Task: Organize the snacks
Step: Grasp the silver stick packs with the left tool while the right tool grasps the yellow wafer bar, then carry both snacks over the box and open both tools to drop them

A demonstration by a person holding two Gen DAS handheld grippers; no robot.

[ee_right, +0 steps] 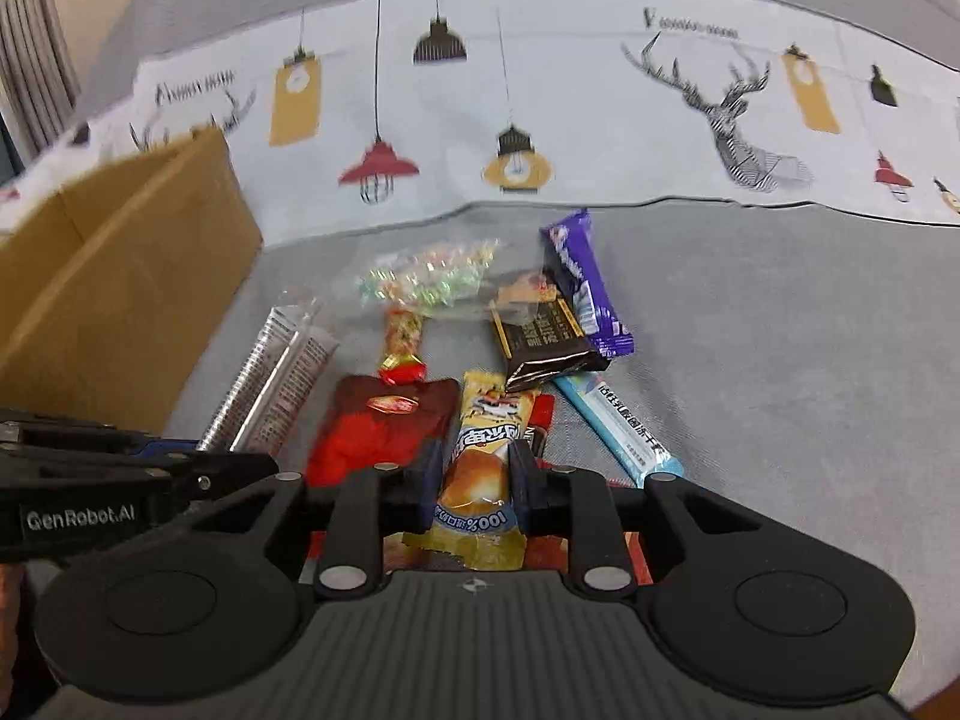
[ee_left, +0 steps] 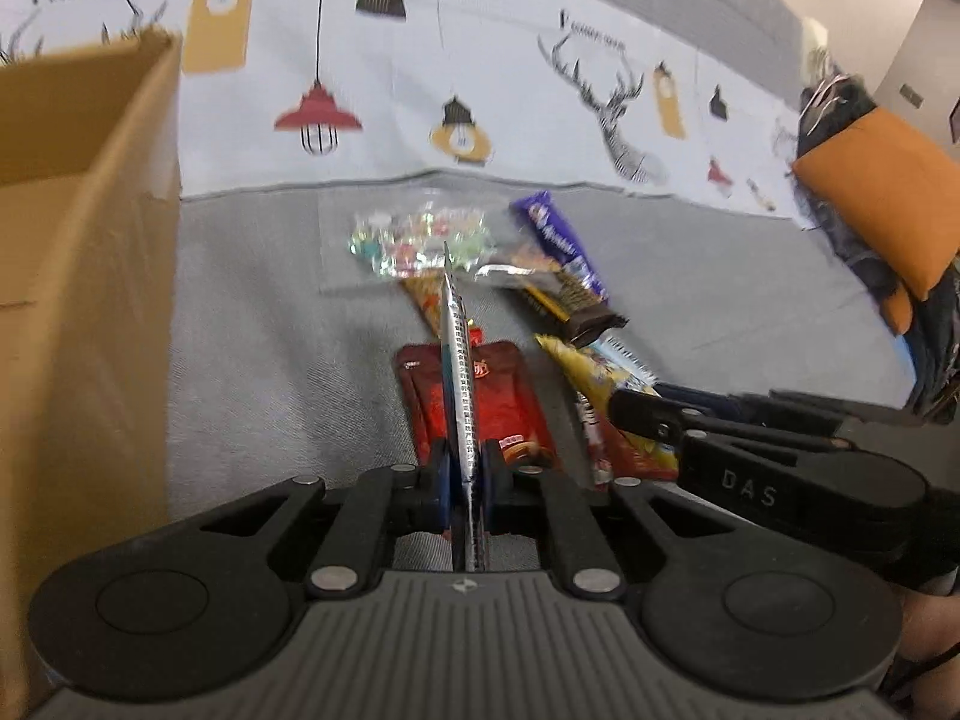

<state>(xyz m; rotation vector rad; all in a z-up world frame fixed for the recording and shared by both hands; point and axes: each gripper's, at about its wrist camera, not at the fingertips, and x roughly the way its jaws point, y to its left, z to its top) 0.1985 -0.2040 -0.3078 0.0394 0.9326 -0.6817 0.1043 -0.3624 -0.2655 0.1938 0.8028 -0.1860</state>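
My left gripper is shut on a thin silver packet, seen edge-on and lifted above a red pouch. In the right wrist view that silver packet sticks up from the left gripper beside the cardboard box. My right gripper is shut on a yellow snack packet, its pads pressing both sides. Lying on the grey seat are the red pouch, a purple bar, a dark chocolate bar, a pale blue bar and a clear candy bag.
An open cardboard box stands at the left on the grey sofa seat. A white cloth printed with lamps and deer covers the backrest. An orange cushion lies at the far right.
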